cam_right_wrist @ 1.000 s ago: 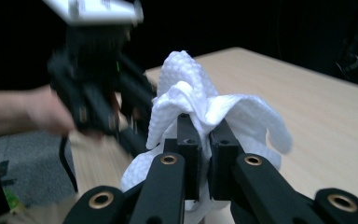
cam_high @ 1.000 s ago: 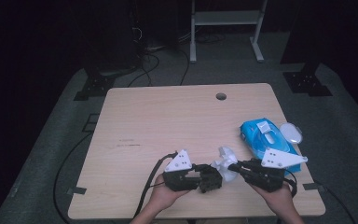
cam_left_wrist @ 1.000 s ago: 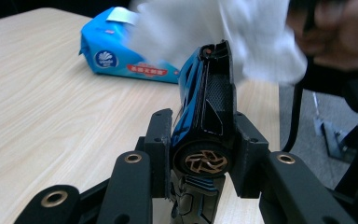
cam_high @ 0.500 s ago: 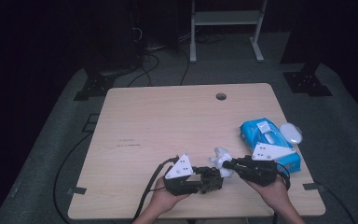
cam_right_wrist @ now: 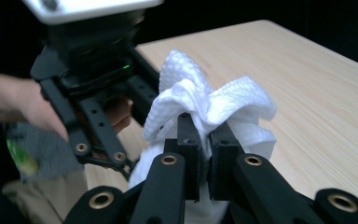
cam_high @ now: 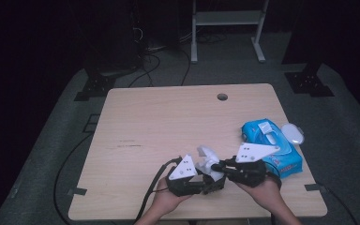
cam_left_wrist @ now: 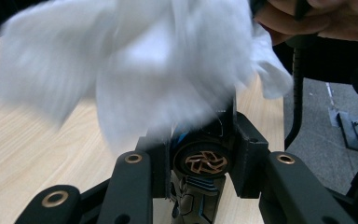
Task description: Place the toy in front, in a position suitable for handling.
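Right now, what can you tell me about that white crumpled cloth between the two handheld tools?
The white crumpled cloth looks like a soft wipe or paper towel with a dimpled, waffle-like texture. It is bunched into folds that fan upward, held above the near edge of the pale wooden table. The right gripper has its black jaws shut on its middle. It drapes over the left gripper, whose jaws hold a small dark cylinder with a bronze-coloured end.

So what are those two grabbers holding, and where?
The right gripper pinches a white wipe at its bunched middle. The left gripper clamps a small dark can by its sides.
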`<state>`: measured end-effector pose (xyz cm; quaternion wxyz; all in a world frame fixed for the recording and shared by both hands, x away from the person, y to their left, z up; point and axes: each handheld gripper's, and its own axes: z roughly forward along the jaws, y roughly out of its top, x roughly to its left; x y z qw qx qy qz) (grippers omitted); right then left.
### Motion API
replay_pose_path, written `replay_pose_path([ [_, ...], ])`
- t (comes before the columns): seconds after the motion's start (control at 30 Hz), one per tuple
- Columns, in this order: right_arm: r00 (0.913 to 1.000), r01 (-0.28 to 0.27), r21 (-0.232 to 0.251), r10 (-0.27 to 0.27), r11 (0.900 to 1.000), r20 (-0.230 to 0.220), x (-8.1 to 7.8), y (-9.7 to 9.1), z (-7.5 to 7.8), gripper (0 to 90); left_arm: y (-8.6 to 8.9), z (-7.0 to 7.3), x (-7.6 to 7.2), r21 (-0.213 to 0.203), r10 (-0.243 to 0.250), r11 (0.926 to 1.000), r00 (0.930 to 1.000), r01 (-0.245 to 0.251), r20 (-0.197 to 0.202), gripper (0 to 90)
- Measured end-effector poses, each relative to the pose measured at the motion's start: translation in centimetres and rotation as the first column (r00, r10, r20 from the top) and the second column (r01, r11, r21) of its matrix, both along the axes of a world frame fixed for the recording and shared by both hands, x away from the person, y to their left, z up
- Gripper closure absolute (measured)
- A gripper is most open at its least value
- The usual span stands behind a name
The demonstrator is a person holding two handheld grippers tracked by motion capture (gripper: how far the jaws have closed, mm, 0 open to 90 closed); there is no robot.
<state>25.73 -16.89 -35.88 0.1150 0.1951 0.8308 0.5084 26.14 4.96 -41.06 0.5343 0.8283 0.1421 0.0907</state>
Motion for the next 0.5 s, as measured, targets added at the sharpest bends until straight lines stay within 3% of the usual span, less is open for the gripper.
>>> replay_pose_path([
  [0.07,0.9998,-0.008,-0.033,0.008,0.9994,0.019,-0.2,0.5,0.1,84.9,0.0,0.0,-0.1,-0.001,0.002,1.0,1.0,-0.002,-0.001,64.8],
  [0.3,0.9994,0.033,-0.056,-0.032,0.9979,0.012,0.0,-0.1,0.5,85.0,-0.3,0.1,-0.2,0.011,0.002,0.9999,1.0,-0.002,0.008,64.8],
  [0.5,0.9997,-0.009,-0.099,0.011,0.995,0.021,-0.3,1.6,0.5,84.9,-0.1,0.1,-0.1,0.009,0.007,0.9999,1.0,-0.007,0.005,64.8],
])
